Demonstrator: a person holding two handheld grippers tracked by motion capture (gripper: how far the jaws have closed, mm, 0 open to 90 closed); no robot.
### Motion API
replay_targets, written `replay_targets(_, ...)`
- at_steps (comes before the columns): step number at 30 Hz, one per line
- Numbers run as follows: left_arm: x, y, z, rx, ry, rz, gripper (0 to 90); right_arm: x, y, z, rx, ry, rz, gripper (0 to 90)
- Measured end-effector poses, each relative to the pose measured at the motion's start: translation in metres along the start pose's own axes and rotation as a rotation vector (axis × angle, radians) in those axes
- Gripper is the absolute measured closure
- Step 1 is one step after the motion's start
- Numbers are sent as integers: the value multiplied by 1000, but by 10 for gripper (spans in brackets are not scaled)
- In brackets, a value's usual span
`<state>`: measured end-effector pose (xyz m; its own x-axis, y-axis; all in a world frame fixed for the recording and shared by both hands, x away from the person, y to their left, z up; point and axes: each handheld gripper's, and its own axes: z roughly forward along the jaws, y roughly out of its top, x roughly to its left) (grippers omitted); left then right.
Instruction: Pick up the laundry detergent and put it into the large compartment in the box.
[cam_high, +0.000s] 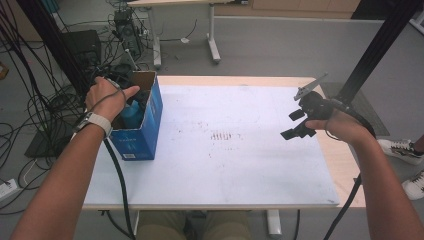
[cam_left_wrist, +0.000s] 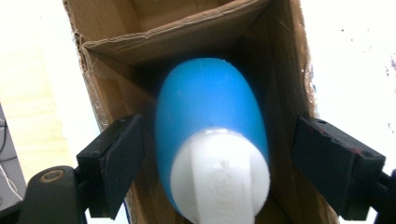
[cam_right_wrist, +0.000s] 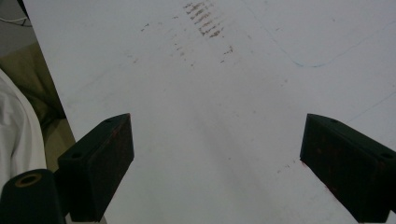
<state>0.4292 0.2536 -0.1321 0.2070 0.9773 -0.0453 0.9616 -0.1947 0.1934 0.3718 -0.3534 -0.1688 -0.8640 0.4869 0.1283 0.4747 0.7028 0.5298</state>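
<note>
Blue bottle (cam_left_wrist: 210, 126) between spread jaws inside box (cam_left_wrist: 280, 70) walls

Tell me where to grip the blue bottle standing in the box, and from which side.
Grip the blue bottle across its rounded body just below the white cap, coming straight down through the open top of the box; its cardboard walls block any sideways approach. The left gripper already straddles it.
</note>
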Motion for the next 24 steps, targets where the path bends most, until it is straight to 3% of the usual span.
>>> replay_targets(5,0,2,-3,7,-12,24,110,1,0,-2,-3,-1,-1,96)
replay_targets(24,-12,6,-33,-13,-28,118,48,3,-2,-7,-3,-10,7,96)
